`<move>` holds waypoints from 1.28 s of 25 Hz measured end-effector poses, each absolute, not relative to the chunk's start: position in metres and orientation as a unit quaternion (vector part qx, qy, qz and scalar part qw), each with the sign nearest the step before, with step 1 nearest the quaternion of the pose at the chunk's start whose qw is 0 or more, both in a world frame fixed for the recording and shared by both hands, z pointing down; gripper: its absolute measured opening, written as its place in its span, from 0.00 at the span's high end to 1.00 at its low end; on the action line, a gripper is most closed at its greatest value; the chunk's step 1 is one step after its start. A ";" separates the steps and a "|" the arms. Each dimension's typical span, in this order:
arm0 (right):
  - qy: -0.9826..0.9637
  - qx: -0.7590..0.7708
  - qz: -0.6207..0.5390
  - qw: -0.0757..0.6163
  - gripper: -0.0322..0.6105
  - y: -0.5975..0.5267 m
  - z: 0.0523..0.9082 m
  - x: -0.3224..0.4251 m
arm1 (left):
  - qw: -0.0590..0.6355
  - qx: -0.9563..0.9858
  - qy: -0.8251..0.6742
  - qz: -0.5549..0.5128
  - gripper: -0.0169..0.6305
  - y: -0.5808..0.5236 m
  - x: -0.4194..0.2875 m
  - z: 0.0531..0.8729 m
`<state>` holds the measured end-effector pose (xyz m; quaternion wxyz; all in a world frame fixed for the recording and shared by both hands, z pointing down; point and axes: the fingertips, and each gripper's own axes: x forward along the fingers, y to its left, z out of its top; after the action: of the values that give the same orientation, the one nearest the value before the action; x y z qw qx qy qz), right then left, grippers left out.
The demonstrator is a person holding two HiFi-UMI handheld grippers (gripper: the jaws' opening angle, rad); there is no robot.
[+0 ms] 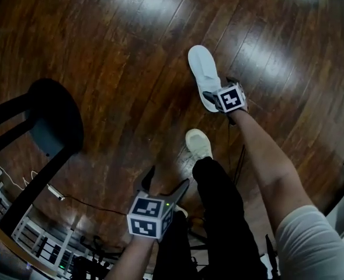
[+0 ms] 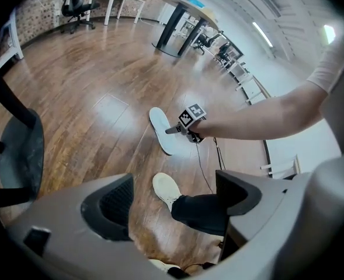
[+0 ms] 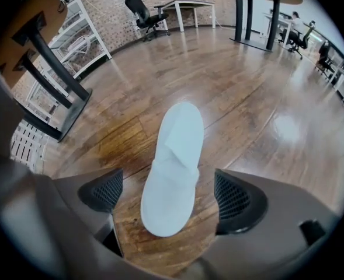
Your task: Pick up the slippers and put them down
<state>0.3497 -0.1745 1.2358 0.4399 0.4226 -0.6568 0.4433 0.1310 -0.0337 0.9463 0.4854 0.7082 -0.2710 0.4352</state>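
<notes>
A polished dark wooden floor (image 1: 119, 51), seen from above. At the left stands a dark stool (image 1: 55, 118), with a thin cable (image 1: 72, 200) trailing on the boards near it.

The left hand-held gripper (image 1: 167, 182) hangs low in the near middle. Its jaws are spread and nothing is between them. It is well apart from the slipper.

Just right of it are the person's white shoe (image 1: 198, 143) and a black trouser leg (image 1: 224, 209).

Further right and farther off, 1 white slipper (image 3: 174, 156) lies flat on the floor. No second slipper is in view. The right hand-held gripper (image 3: 172, 200) is lowered over the slipper's near end, its jaws spread to either side and not yet pinching it.

The pick-up looks barely begun: closing, lifting and setting down all remain.

For room, the boards to the left, to the right and on the far side of the slipper are bare and wide. The tight spots are the person's own shoe on the near side and the stool at the left.
</notes>
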 end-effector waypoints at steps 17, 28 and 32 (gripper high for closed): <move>-0.746 0.345 0.404 0.401 0.15 -0.049 0.673 0.210 | 0.446 0.693 -0.458 0.334 0.29 0.061 -0.045 0.555; -0.832 0.258 0.283 0.402 0.16 0.137 0.424 -0.033 | 0.430 0.616 -0.623 0.217 0.29 0.332 -0.305 0.395; -0.849 0.232 0.247 0.404 0.16 0.196 0.373 -0.097 | 0.429 0.600 -0.647 0.191 0.29 0.396 -0.357 0.365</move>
<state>-0.0971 0.1960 0.3730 0.4044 0.2323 -0.8494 0.2468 -0.3569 0.3964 0.3651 0.4293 0.6003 -0.6471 0.1912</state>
